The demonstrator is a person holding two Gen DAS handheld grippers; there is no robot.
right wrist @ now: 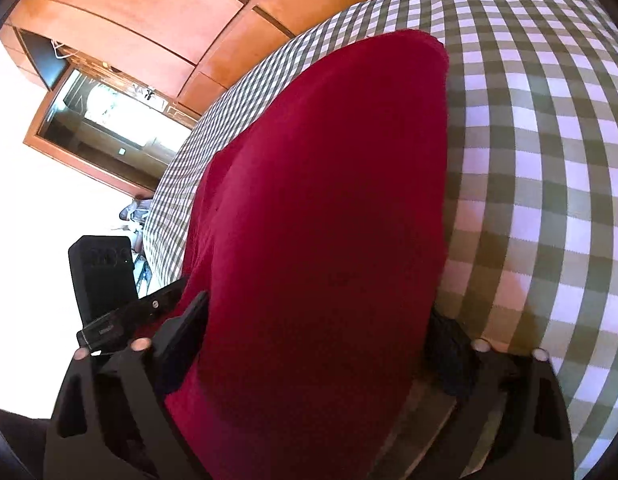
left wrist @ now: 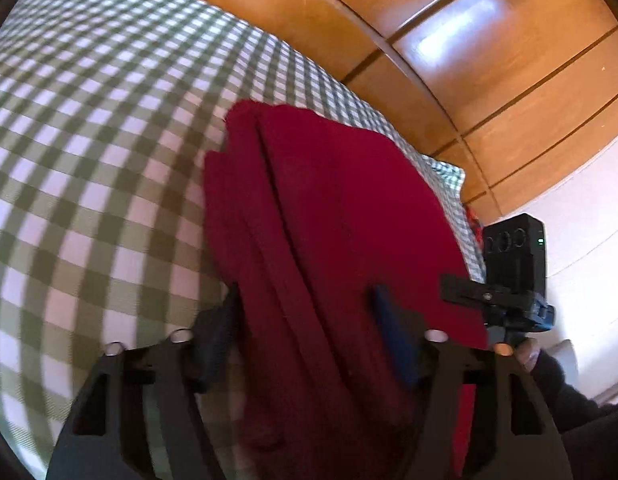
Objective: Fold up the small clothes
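A dark red garment (left wrist: 329,200) lies folded in long layers on the green-and-white checked bed cover (left wrist: 89,160). In the left wrist view my left gripper (left wrist: 307,316) straddles its near end. The folds bunch up between the two pads, which press on them from both sides. In the right wrist view the same red garment (right wrist: 329,200) fills the whole gap of my right gripper (right wrist: 317,328). Its jaws stand wide, one finger (right wrist: 185,328) over the cloth's left part and the other at its right edge.
Polished wooden panels (left wrist: 469,60) rise just behind the bed. The right gripper's black housing (left wrist: 513,256) and a hand in a dark sleeve (left wrist: 549,376) show at the garment's right end. A wood-framed glass opening (right wrist: 109,120) stands past the bed's far corner.
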